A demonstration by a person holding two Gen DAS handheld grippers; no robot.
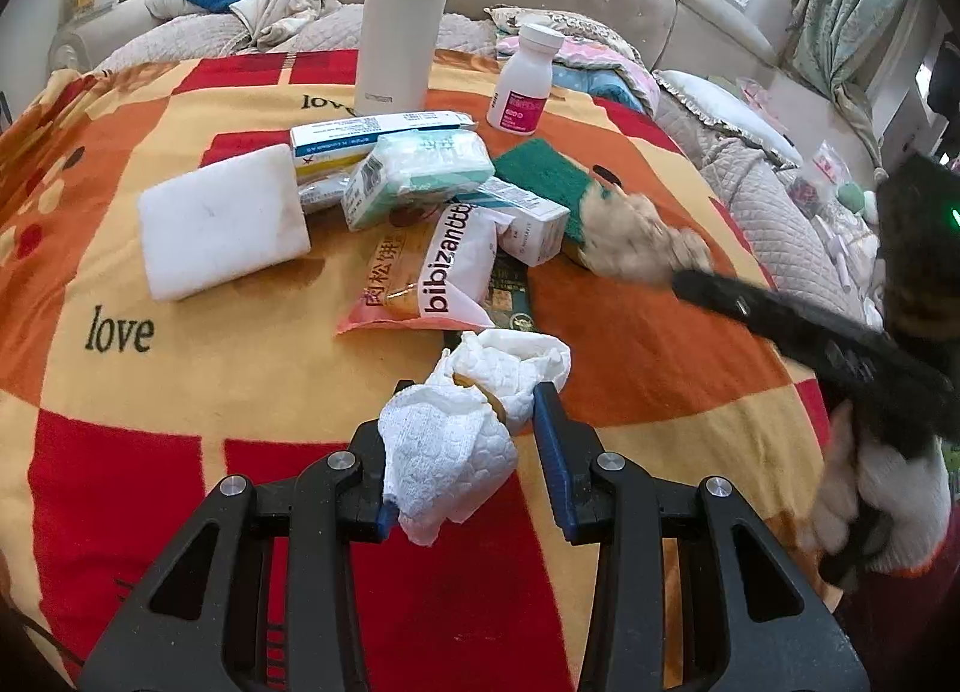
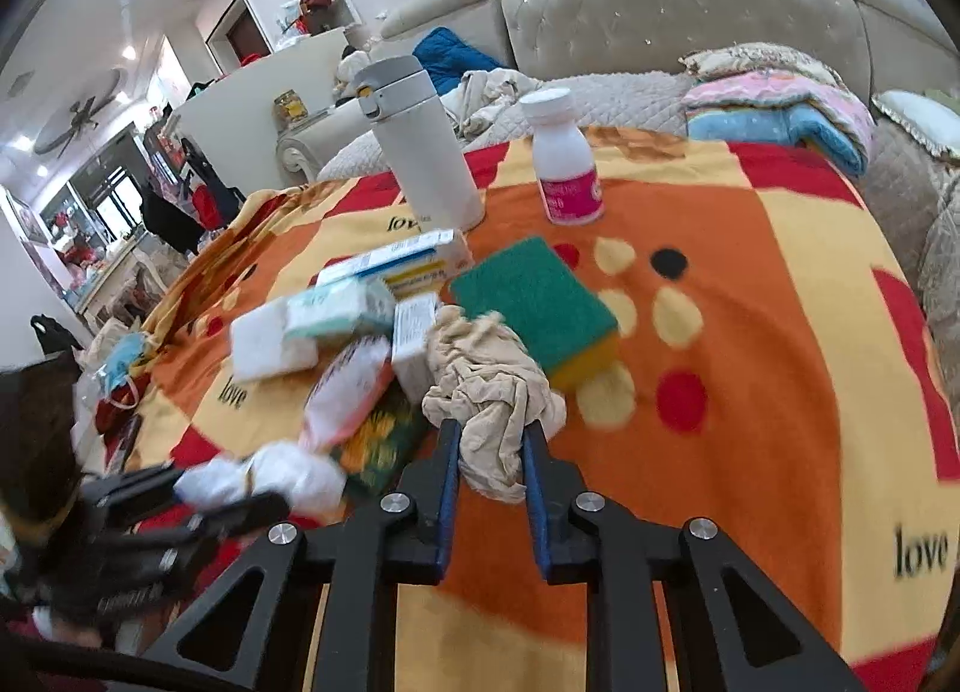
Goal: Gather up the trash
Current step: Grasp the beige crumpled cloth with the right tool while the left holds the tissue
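My left claw [image 1: 468,422] clamped on crumpled white paper towel [image 1: 462,440], lifted over blanket [image 1: 180,380]. My right claw [image 2: 489,452] pinched on beige rag [image 2: 492,392], beside green sponge [image 2: 534,296]. Boxes, snack packet [image 1: 444,266] still on blanket.

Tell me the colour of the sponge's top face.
Dark green, over a yellow body; the sponge shows best in the right wrist view.

Both claws [image 1: 468,440] [image 2: 489,452] clamped, angled downward
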